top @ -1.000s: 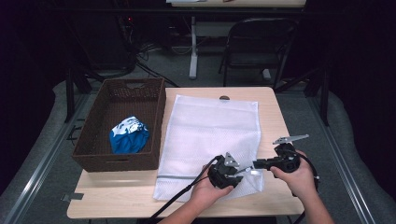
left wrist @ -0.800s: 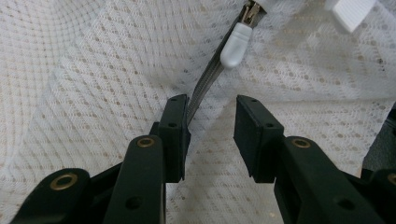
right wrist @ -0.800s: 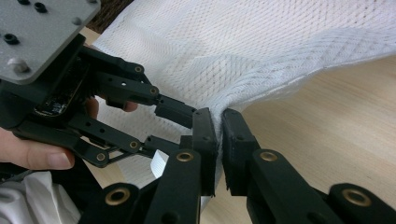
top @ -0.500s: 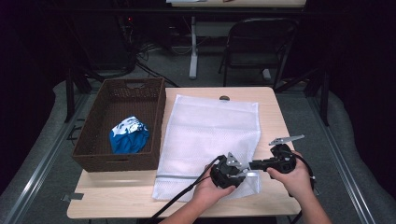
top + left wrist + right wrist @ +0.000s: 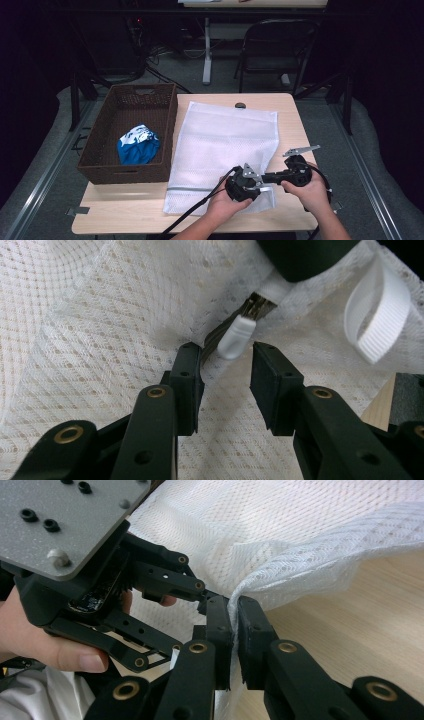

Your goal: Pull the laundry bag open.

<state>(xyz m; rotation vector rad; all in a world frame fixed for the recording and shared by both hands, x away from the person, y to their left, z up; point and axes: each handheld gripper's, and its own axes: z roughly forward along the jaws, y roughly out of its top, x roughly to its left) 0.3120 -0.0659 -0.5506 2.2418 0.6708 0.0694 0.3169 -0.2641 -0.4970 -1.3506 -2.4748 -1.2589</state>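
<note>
Right gripper view: right gripper pinches mesh bag corner

One mesh bag lies on one table. One basket holds one blue cloth. Two grippers: left, right.

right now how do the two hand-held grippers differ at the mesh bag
The right hand-held gripper is shut on the mesh bag, pinching a fold of its corner and lifting it off the table. The left hand-held gripper is open, its jaws standing either side of the white zipper pull without clamping it. Both work at the bag's near corner, close together.
</note>
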